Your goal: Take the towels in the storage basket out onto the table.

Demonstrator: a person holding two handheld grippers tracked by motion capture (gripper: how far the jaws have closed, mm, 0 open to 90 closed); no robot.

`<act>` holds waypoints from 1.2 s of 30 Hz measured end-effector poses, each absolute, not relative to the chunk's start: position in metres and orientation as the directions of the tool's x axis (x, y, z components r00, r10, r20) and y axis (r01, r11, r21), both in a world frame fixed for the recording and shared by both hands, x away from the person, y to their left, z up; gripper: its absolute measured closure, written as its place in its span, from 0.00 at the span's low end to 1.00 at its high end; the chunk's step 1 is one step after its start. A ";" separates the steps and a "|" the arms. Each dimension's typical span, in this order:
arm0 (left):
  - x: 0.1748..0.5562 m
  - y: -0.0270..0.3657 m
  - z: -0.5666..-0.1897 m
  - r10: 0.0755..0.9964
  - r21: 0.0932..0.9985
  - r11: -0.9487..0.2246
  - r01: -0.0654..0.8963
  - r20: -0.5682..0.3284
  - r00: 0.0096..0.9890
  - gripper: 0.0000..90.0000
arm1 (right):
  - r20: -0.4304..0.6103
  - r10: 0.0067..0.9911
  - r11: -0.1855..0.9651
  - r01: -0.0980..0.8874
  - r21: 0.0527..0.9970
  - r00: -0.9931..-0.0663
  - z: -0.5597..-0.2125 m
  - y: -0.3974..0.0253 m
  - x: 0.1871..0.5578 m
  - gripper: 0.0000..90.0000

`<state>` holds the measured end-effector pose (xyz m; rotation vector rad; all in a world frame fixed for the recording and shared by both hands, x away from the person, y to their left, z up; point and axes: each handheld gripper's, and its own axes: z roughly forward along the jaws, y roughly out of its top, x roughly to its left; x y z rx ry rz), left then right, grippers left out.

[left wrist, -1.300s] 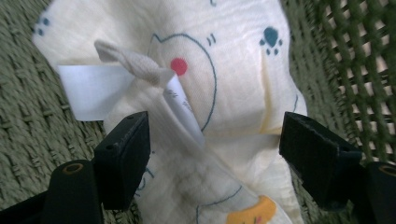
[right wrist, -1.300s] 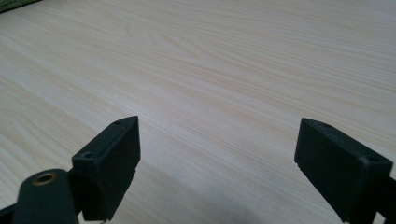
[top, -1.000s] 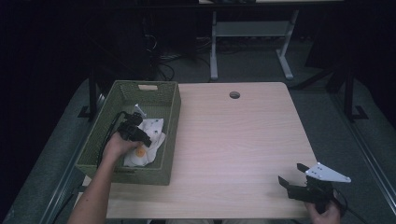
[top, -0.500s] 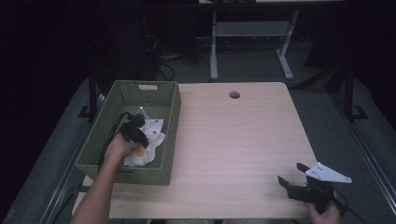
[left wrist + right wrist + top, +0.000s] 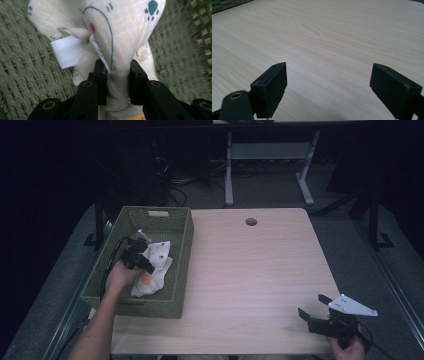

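Note:
A cream printed cloth (image 5: 156,262) with blue marks and an orange patch lies bunched in the green woven basket (image 5: 181,232) at the table's left. My left gripper (image 5: 142,255) is down inside the basket, shut on a fold of the cloth (image 5: 117,45). The left gripper view has the fabric pinched between both black jaws, a white label (image 5: 65,51) hanging beside them. My right gripper (image 5: 316,310) hovers low over the table's near right corner, open, with bare wood between its fingers (image 5: 273,87).
The light wooden table (image 5: 250,270) has a round cable hole (image 5: 251,221) near its far edge. A white desk frame (image 5: 270,155) and cables stand on the dark floor behind. The basket's near wall (image 5: 150,307) sits close to the front edge.
My left hand and gripper have shifted slightly within the basket, bunching the cloth. The right gripper has stayed put.

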<state>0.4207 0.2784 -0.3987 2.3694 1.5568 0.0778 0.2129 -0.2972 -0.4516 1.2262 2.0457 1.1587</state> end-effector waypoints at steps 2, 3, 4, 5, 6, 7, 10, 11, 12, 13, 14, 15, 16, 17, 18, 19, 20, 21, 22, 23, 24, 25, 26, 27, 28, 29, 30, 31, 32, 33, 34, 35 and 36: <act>0.418 0.285 -0.393 0.903 0.305 -0.348 0.886 -0.146 0.405 0.81 | 0.019 0.878 0.235 0.467 0.852 -0.478 -0.451 -0.298 0.213 0.16; 0.417 0.288 -0.390 0.902 0.316 -0.340 0.886 -0.156 0.402 0.81 | 0.018 0.879 0.235 0.465 0.854 -0.477 -0.451 -0.298 0.213 0.15; 0.415 0.291 -0.387 0.900 0.331 -0.336 0.882 -0.165 0.404 0.81 | 0.018 0.879 0.234 0.464 0.854 -0.476 -0.451 -0.298 0.213 0.15; 0.413 0.293 -0.384 0.900 0.346 -0.322 0.882 -0.179 0.398 0.81 | 0.019 0.880 0.233 0.464 0.855 -0.475 -0.451 -0.298 0.213 0.15; 0.412 0.296 -0.381 0.898 0.358 -0.313 0.880 -0.189 0.396 0.81 | 0.019 0.880 0.232 0.465 0.854 -0.475 -0.451 -0.298 0.213 0.16; 0.410 0.298 -0.379 0.898 0.374 -0.307 0.875 -0.192 0.397 0.80 | 0.020 0.881 0.231 0.466 0.854 -0.474 -0.451 -0.297 0.213 0.16; 0.408 0.303 -0.374 0.893 0.405 -0.279 0.871 -0.224 0.390 0.80 | 0.020 0.881 0.231 0.468 0.853 -0.473 -0.451 -0.297 0.213 0.16; 0.407 0.305 -0.372 0.891 0.416 -0.267 0.869 -0.238 0.387 0.80 | 0.020 0.881 0.232 0.468 0.853 -0.473 -0.451 -0.296 0.213 0.16; 0.405 0.308 -0.369 0.886 0.433 -0.247 0.867 -0.261 0.384 0.80 | 0.017 0.880 0.234 0.465 0.854 -0.475 -0.451 -0.296 0.214 0.16; 0.405 0.308 -0.369 0.886 0.433 -0.247 0.867 -0.261 0.384 0.80 | 0.017 0.880 0.234 0.465 0.854 -0.475 -0.451 -0.296 0.214 0.16; 0.405 0.311 -0.366 0.877 0.453 -0.231 0.861 -0.287 0.386 0.80 | 0.018 0.881 0.232 0.464 0.855 -0.473 -0.451 -0.296 0.214 0.16; 0.404 0.311 -0.365 0.873 0.460 -0.215 0.862 -0.305 0.380 0.80 | 0.020 0.881 0.230 0.464 0.855 -0.473 -0.451 -0.296 0.214 0.15; 0.404 0.313 -0.364 0.869 0.466 -0.205 0.861 -0.317 0.379 0.80 | 0.023 0.882 0.227 0.466 0.855 -0.471 -0.451 -0.296 0.213 0.15; 0.404 0.313 -0.364 0.869 0.466 -0.205 0.861 -0.317 0.379 0.80 | 0.026 0.883 0.223 0.466 0.857 -0.469 -0.451 -0.296 0.213 0.15; 0.403 0.315 -0.361 0.857 0.481 -0.172 0.860 -0.357 0.371 0.80 | 0.028 0.882 0.221 0.467 0.856 -0.470 -0.451 -0.297 0.213 0.15; 0.403 0.315 -0.361 0.857 0.481 -0.172 0.860 -0.357 0.371 0.80 | 0.028 0.882 0.221 0.467 0.856 -0.470 -0.451 -0.297 0.213 0.15; 0.402 0.318 -0.359 0.846 0.494 -0.152 0.856 -0.383 0.371 0.80 | 0.027 0.882 0.221 0.464 0.858 -0.471 -0.451 -0.297 0.213 0.16; 0.402 0.319 -0.358 0.840 0.500 -0.142 0.855 -0.396 0.371 0.80 | 0.028 0.882 0.220 0.464 0.858 -0.470 -0.451 -0.297 0.213 0.15; 0.402 0.320 -0.357 0.834 0.503 -0.139 0.853 -0.405 0.375 0.80 | 0.030 0.882 0.219 0.465 0.858 -0.471 -0.451 -0.297 0.213 0.16; 0.402 0.320 -0.357 0.834 0.503 -0.139 0.853 -0.405 0.375 0.80 | 0.031 0.881 0.218 0.464 0.858 -0.472 -0.451 -0.297 0.213 0.15; 0.401 0.322 -0.356 0.823 0.507 -0.119 0.854 -0.431 0.371 0.79 | 0.032 0.880 0.219 0.465 0.858 -0.474 -0.451 -0.297 0.213 0.15; 0.401 0.322 -0.356 0.823 0.507 -0.119 0.854 -0.431 0.371 0.79 | 0.031 0.880 0.220 0.466 0.857 -0.474 -0.451 -0.297 0.213 0.16; 0.401 0.324 -0.354 0.806 0.513 -0.098 0.853 -0.462 0.370 0.79 | 0.032 0.879 0.220 0.465 0.857 -0.475 -0.451 -0.297 0.213 0.15; 0.401 0.325 -0.354 0.798 0.515 -0.089 0.853 -0.476 0.371 0.79 | 0.033 0.879 0.219 0.465 0.857 -0.475 -0.451 -0.297 0.213 0.15; 0.400 0.326 -0.353 0.789 0.516 -0.084 0.853 -0.488 0.373 0.79 | 0.033 0.881 0.218 0.466 0.858 -0.472 -0.451 -0.297 0.213 0.15; 0.400 0.328 -0.352 0.782 0.519 -0.074 0.852 -0.500 0.372 0.79 | 0.032 0.882 0.216 0.465 0.859 -0.469 -0.451 -0.298 0.213 0.15; 0.400 0.328 -0.352 0.782 0.519 -0.074 0.852 -0.500 0.372 0.79 | 0.032 0.882 0.216 0.465 0.859 -0.469 -0.451 -0.298 0.213 0.15; 0.399 0.331 -0.350 0.761 0.527 -0.053 0.848 -0.528 0.376 0.79 | 0.033 0.884 0.214 0.465 0.859 -0.467 -0.451 -0.298 0.214 0.15; 0.399 0.332 -0.349 0.753 0.531 -0.041 0.846 -0.540 0.376 0.79 | 0.032 0.883 0.215 0.464 0.859 -0.468 -0.451 -0.298 0.214 0.15; 0.398 0.333 -0.348 0.739 0.534 -0.032 0.845 -0.556 0.380 0.79 | 0.029 0.884 0.217 0.464 0.859 -0.467 -0.451 -0.298 0.214 0.15; 0.398 0.334 -0.347 0.728 0.539 -0.021 0.842 -0.569 0.382 0.80 | 0.027 0.884 0.218 0.465 0.858 -0.466 -0.451 -0.297 0.214 0.15; 0.398 0.336 -0.346 0.723 0.546 -0.015 0.838 -0.573 0.386 0.80 | 0.028 0.885 0.219 0.467 0.857 -0.466 -0.451 -0.297 0.214 0.15; 0.397 0.336 -0.345 0.718 0.548 -0.004 0.836 -0.580 0.384 0.80 | 0.027 0.885 0.220 0.469 0.855 -0.465 -0.451 -0.297 0.214 0.16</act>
